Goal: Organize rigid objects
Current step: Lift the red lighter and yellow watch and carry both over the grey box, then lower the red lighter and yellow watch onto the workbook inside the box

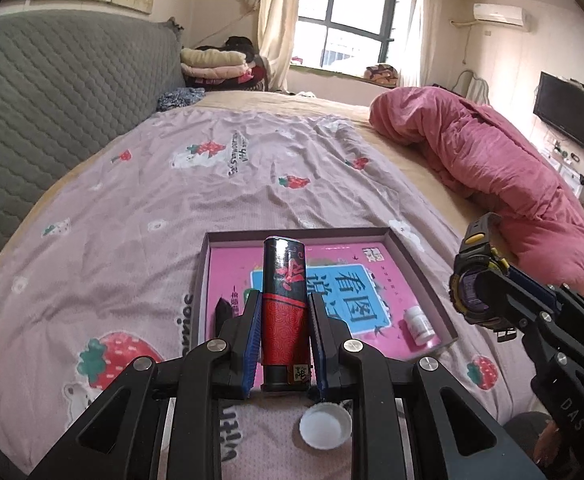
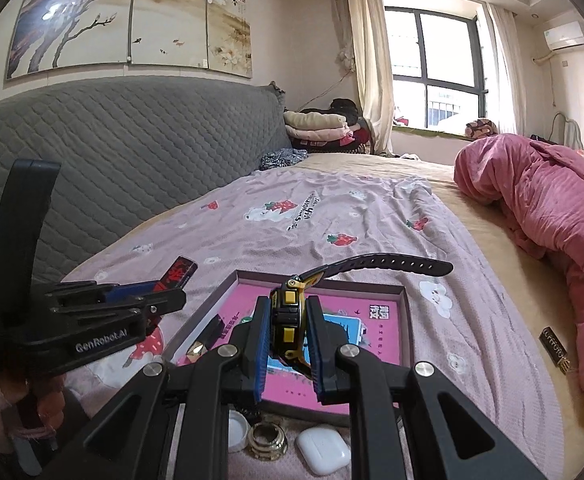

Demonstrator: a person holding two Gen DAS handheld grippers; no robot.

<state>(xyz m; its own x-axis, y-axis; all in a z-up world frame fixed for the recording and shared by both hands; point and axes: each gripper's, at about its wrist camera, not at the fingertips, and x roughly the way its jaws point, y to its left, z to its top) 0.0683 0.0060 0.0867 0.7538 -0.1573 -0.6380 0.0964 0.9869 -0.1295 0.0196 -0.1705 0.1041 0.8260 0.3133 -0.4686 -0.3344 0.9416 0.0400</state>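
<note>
We hold the left gripper [image 1: 284, 330] with its blue-padded jaws closed on a red-and-black cylindrical lighter [image 1: 283, 312], which stands upright between the pads, above the near edge of a shallow grey cardboard tray [image 1: 420, 264] with a pink printed sheet in its bottom. The tray lies on the bed's lilac strawberry-print sheet [image 1: 171, 208]. Inside it, a small white pill bottle [image 1: 420, 325] lies on its side in the near right corner, and a dark pointed object [image 1: 220, 312] rests by the left wall; what it is we cannot tell. A white round cap [image 1: 325, 427] sits on the sheet just below the left gripper.

We hold the right gripper [image 2: 287, 338] with its jaws clamped on the case of a black-and-yellow digital wristwatch [image 2: 285, 320], whose strap reaches out to the right over the tray's far wall [image 2: 356, 283]. On the sheet near this gripper lie a white earbud case [image 2: 323, 455] and a brass ring fitting [image 2: 267, 440], side by side. A pink quilted duvet [image 2: 540, 200] is bunched along the bed's right side.
</note>
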